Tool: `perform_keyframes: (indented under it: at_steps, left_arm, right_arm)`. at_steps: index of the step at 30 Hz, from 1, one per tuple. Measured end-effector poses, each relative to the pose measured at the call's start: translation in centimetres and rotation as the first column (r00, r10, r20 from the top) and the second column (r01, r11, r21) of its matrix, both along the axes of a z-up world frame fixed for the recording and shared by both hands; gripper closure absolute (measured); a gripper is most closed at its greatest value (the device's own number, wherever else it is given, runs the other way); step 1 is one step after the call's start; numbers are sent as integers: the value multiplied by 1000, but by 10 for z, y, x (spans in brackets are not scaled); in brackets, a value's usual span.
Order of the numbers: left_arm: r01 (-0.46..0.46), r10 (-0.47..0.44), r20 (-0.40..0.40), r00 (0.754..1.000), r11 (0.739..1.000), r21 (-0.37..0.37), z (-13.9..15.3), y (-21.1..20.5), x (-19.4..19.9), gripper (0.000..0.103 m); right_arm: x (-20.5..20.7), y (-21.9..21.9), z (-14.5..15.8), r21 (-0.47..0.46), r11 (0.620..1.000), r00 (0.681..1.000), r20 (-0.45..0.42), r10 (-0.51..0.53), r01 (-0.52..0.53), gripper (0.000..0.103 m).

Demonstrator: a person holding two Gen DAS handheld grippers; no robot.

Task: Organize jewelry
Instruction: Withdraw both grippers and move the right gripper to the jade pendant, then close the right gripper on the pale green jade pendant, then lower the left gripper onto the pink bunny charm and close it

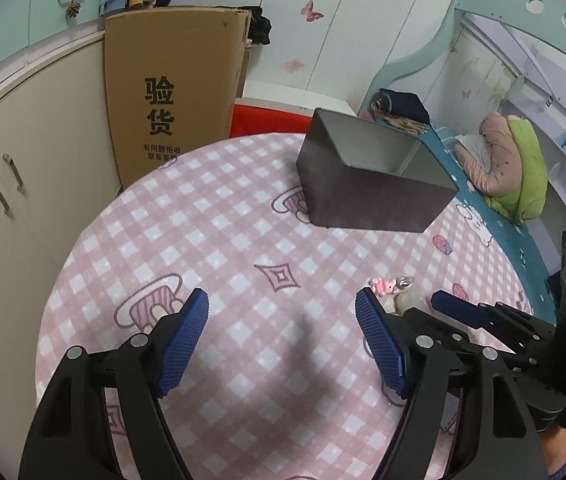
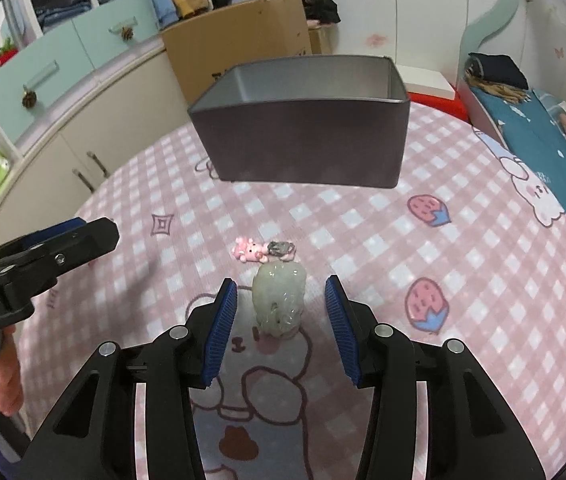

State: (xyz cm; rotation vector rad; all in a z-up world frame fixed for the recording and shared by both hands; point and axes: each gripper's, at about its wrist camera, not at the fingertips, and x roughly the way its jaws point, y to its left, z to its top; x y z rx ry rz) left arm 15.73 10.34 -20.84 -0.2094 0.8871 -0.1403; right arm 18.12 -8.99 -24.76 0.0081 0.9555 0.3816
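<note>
Pink checked cloth covers the round desk (image 2: 363,240) in a child's bedroom – a pale green jade carving (image 2: 279,298) sits between the parted pads of the right tool (image 2: 281,308), untouched.

To take it well, the right tool would do best to settle lower so its blue pads meet the carving's broad flanks squarely, then close gently – the stone looks smooth and may slip or tip. Just beyond it lie a small pink charm (image 2: 247,250) and a grey charm (image 2: 281,247), touching each other; the open dark tin box (image 2: 303,148) stands farther back, apart from them. Both tools tilt steeply down toward the cloth. The left tool (image 1: 282,316) hangs beside it with its pads wide apart, nothing between them, a hand (image 2: 5,380) gripping its handle.
</note>
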Motion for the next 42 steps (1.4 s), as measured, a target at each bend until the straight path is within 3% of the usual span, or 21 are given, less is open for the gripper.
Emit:
perform_keyframes:
  at_steps: [4,5,6,7,14,29,36,38,41,42]
  left_arm:
    - [3,-3,-9,1000,1000,14,-5,-3,2,30]
    - [4,-4,-12,1000,1000,14,-6,-3,3,30]
    - [5,-4,-15,1000,1000,12,-7,-3,4,30]
    - [7,-7,-17,1000,1000,9,-8,-4,5,30]
    - [45,-45,-28,999,999,15,-11,-20,10,30]
    - [171,-169,-74,983,985,25,-24,-95,32,30]
    - [176,-171,-59,984,978,109,-29,-115,45,30]
    - [176,-170,-50,984,973,146,-30,-118,46,34]
    - [160,-157,-31,987,960,231,-32,-125,48,58]
    - [157,-155,-27,988,959,238,-32,-123,48,62]
  right_arm:
    - [-2,9,-1,-52,998,1000,24,18,-16,58]
    - [-3,11,-2,-69,997,999,31,22,-20,62]
    - [-3,12,-1,-87,996,999,39,29,-25,73]
    - [-3,12,-1,-93,995,999,43,32,-28,74]
    - [-3,-5,0,-70,997,999,41,27,-24,74]
    - [-4,-84,3,4,995,994,42,-99,99,74]
    - [-2,-98,1,44,993,993,34,-110,108,74]
    - [-1,-99,1,53,993,994,32,-107,105,74]
    - [0,-101,0,63,993,994,30,-105,103,74]
    - [0,-101,0,67,992,994,30,-105,102,74]
